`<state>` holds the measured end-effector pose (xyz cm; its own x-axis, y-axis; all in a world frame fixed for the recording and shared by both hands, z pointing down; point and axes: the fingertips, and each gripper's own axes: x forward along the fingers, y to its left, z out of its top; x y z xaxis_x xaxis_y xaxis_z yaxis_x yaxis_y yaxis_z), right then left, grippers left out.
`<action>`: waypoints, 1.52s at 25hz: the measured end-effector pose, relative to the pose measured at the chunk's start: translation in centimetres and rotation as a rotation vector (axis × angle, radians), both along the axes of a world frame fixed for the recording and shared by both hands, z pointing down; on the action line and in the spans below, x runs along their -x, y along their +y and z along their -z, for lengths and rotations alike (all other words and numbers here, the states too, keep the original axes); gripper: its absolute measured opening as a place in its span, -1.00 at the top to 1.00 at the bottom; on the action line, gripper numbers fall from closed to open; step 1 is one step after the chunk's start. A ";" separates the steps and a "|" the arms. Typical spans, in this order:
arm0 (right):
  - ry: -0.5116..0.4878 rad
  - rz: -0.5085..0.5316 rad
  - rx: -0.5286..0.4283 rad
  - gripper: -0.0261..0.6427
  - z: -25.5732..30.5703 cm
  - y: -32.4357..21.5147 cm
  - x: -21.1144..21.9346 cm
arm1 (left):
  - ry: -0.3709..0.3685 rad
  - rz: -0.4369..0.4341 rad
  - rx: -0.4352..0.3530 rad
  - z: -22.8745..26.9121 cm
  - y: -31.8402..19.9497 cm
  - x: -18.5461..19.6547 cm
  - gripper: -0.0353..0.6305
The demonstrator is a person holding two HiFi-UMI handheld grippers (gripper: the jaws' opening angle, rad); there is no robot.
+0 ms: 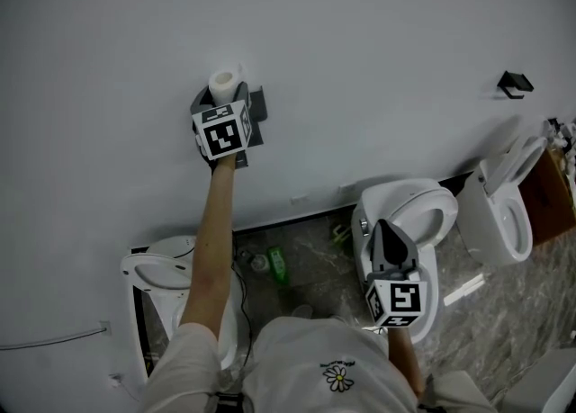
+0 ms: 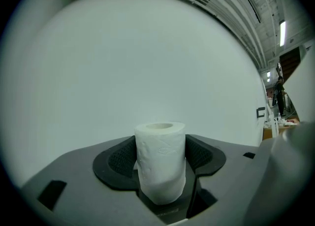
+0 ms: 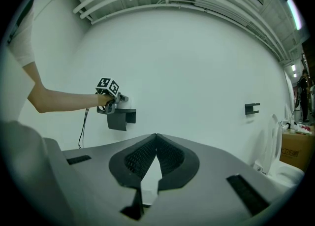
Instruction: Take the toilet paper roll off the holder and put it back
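Observation:
A white toilet paper roll (image 2: 160, 163) stands upright between the two dark pads of my left gripper (image 2: 161, 152), which press on its sides. In the head view the roll (image 1: 223, 85) sticks out above that gripper (image 1: 221, 114), held up at the white wall right beside the dark holder (image 1: 257, 105). The right gripper view shows the left gripper (image 3: 110, 93) just above the holder (image 3: 120, 118). My right gripper (image 3: 156, 136) is shut with nothing in it, low over the middle toilet (image 1: 409, 213).
A second dark holder (image 1: 514, 84) is fixed to the wall at the right. Three white toilets stand along the wall: left (image 1: 166, 269), middle, right (image 1: 504, 213). A green bottle (image 1: 278, 264) lies on the floor; a cardboard box (image 1: 551, 192) sits far right.

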<state>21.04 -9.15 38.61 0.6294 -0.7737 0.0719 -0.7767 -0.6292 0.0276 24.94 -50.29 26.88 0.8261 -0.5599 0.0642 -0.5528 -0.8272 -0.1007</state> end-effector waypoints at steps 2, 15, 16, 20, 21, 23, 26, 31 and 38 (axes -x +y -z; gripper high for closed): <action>0.007 0.005 -0.007 0.90 0.3 -0.1 0.1 | 0.001 0.002 0.001 0.0 0.0 0.0 -0.03; 0.058 0.023 -0.059 0.90 2.6 -0.4 0.0 | 0.075 -0.081 -0.089 5.8 4.3 0.9 -0.01; 0.064 0.027 -0.063 0.90 2.8 -0.6 0.0 | 0.090 -0.094 -0.106 6.7 5.0 1.2 -0.01; 0.088 0.053 -0.081 0.90 4.0 -1.4 0.3 | 0.161 -0.141 -0.189 10.2 7.9 3.1 -0.01; 0.092 0.060 -0.087 0.90 4.2 -1.6 0.5 | 0.183 -0.150 -0.205 11.0 8.6 3.9 -0.01; 0.100 0.076 -0.097 0.90 4.6 -2.0 0.9 | 0.226 -0.163 -0.234 12.2 10.1 5.6 -0.01; 0.112 0.104 -0.108 0.90 5.1 -2.8 1.5 | 0.284 -0.181 -0.262 13.1 12.4 8.4 -0.01; 0.146 0.161 -0.124 0.90 6.2 -4.2 2.7 | 0.326 -0.179 -0.294 12.2 15.9 12.7 -0.01; 0.179 0.228 -0.139 0.90 7.2 -5.8 4.2 | 0.342 -0.188 -0.263 8.6 20.2 16.2 -0.01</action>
<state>16.89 -14.93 31.37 0.4320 -0.8908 -0.1406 -0.8886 -0.4471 0.1021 8.74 -30.06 18.24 0.8638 -0.3593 -0.3531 -0.4338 -0.8869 -0.1588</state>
